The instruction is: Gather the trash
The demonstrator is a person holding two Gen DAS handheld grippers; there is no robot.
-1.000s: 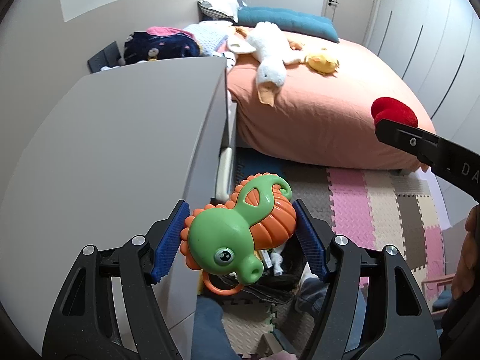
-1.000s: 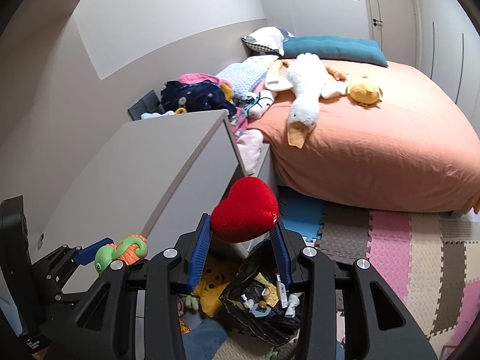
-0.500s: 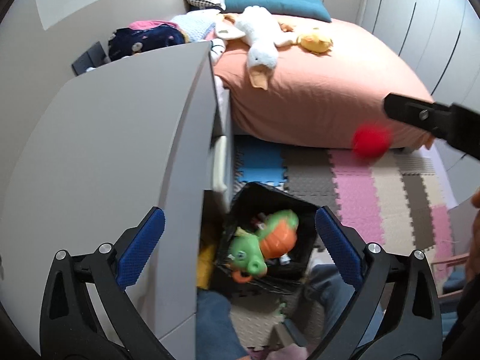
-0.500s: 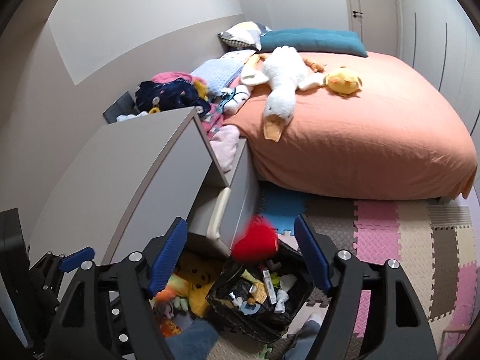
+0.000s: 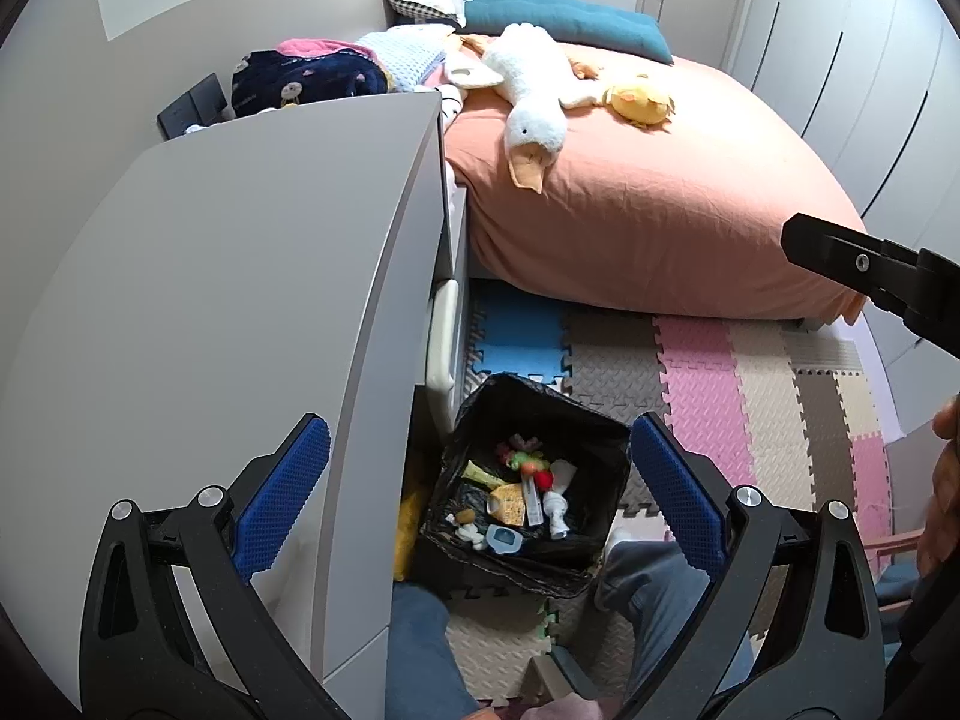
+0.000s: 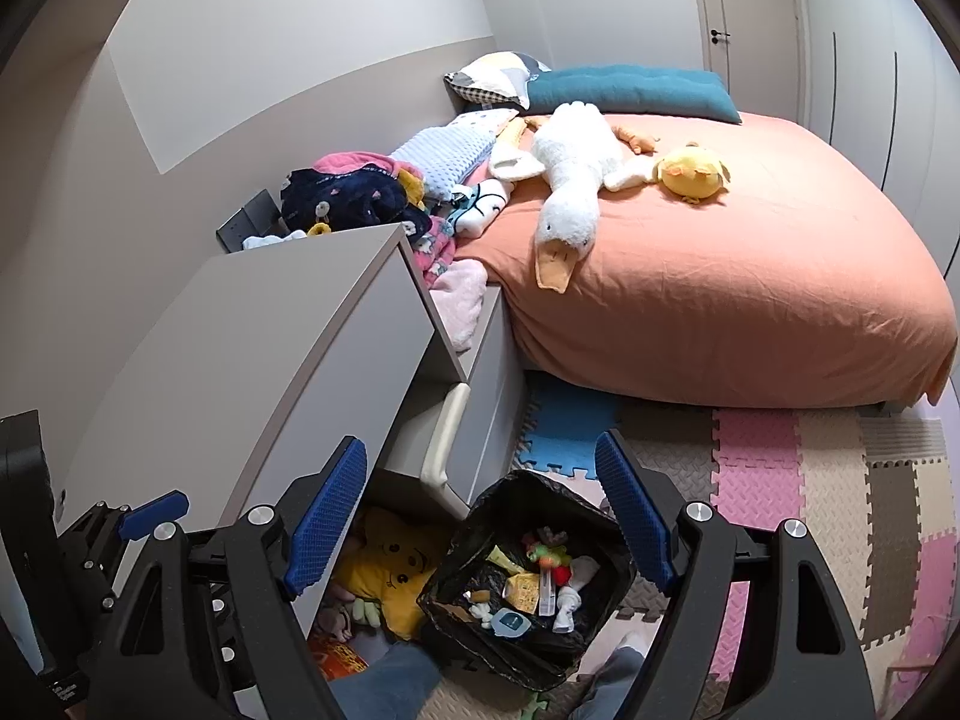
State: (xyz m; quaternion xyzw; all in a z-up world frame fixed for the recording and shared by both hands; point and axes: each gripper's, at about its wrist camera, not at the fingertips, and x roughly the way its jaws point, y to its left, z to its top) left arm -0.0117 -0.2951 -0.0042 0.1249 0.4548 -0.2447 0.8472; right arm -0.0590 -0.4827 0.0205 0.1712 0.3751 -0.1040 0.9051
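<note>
Looking down, I see the black-lined trash bin (image 5: 528, 474) on the floor mat beside the dresser (image 5: 252, 300). Its small plastic toys (image 6: 549, 555) seem light, stiff; grip bodies. Left gripper (image 5: 480, 480) spread, empty; right gripper (image 6: 480, 516) likewise.

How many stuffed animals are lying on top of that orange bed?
2. A long white goose stretches down the bed's middle, beak toward the foot. A small yellow duck lies beside it, nearer the wardrobe side. The pile of clothes at the edge may hide more.
</note>
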